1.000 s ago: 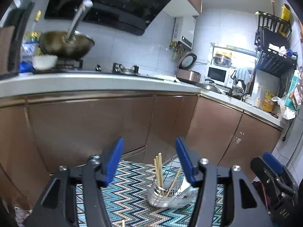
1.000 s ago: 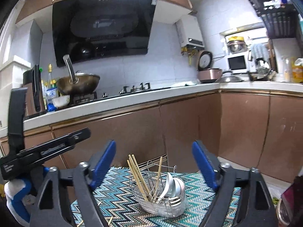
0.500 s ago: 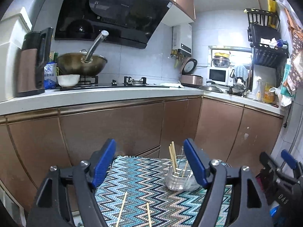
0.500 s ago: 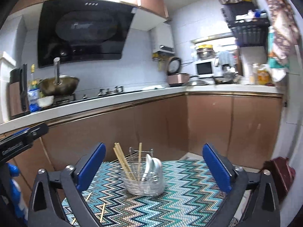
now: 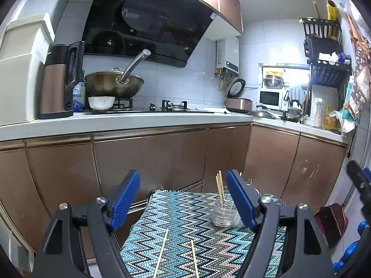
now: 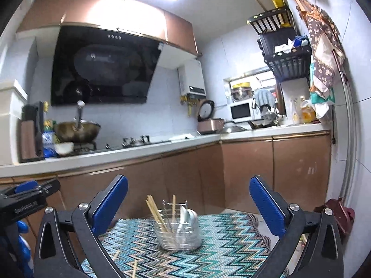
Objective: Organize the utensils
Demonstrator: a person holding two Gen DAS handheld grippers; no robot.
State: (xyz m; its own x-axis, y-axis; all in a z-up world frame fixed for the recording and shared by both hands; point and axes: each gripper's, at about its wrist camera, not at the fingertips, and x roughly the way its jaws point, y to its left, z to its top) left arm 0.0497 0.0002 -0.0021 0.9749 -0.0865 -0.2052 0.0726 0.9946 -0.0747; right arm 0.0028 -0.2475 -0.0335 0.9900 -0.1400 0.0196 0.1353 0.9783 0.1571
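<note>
A clear wire utensil holder [image 5: 222, 215] stands on a zigzag-patterned mat [image 5: 180, 208], with several chopsticks upright in it. In the right wrist view the holder [image 6: 177, 235] also shows pale spoons [image 6: 189, 215]. Two loose chopsticks [image 5: 162, 250] lie flat on the mat near me, below my left gripper [image 5: 182, 176]. Its jaws are opening and nothing is between them. My right gripper [image 6: 188, 179] stands wide open and empty, back from the holder. Ends of loose chopsticks [image 6: 116, 254] show on the mat [image 6: 231, 243] at lower left.
Brown cabinets [image 5: 150, 159] under a white counter [image 5: 116, 122] rise behind the mat. A wok [image 5: 113, 85], bowl and kettle sit on the counter. A dark red dustpan [image 5: 331, 220] lies on the floor at right.
Both grippers have drawn back from the holder, which now looks smaller and farther. Both sets of jaws have widened. Two loose chopsticks have come into the left wrist view.
</note>
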